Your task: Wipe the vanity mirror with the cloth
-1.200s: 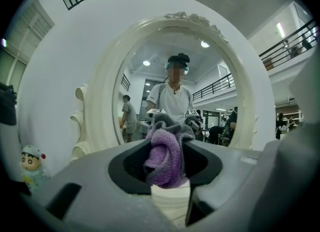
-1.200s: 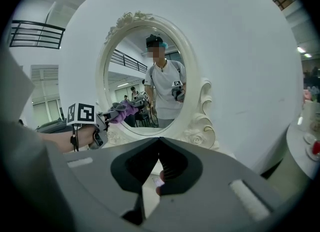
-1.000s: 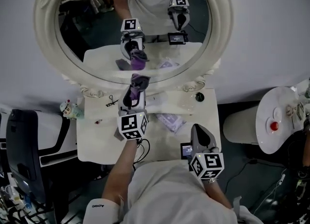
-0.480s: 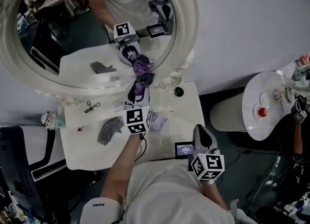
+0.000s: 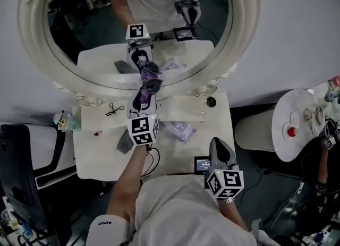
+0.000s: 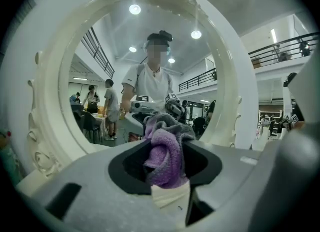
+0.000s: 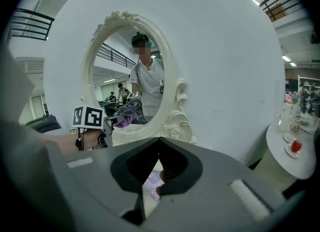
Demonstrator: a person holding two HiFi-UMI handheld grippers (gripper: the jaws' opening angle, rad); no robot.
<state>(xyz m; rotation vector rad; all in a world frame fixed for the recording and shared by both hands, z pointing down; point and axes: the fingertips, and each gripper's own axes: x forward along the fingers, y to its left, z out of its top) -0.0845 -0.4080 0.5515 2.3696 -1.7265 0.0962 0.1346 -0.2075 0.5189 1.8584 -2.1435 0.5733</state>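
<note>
An oval vanity mirror (image 5: 101, 32) in a white carved frame (image 5: 245, 22) stands at the back of the white vanity table (image 5: 90, 154). My left gripper (image 5: 144, 92) is shut on a purple and grey cloth (image 5: 150, 76), which is pressed against the lower middle of the glass. The bunched cloth (image 6: 166, 155) fills the jaws in the left gripper view, with the mirror frame (image 6: 47, 100) close behind. My right gripper (image 5: 218, 145) hovers shut and holding nothing at the table's front right. The right gripper view shows the mirror (image 7: 125, 70) and the cloth (image 7: 128, 114).
On the table lie a purple packet (image 5: 180, 130), a grey rag (image 5: 125, 141), a black hair clip (image 5: 111, 109), a small black round item (image 5: 211, 101) and a small device with a screen (image 5: 202, 164). A round side table (image 5: 281, 144) stands right, a black chair (image 5: 24, 154) left.
My left gripper has kept the cloth on the mirror's lower part, sliding right along it and back toward the middle. The right gripper has stayed at the front right.
</note>
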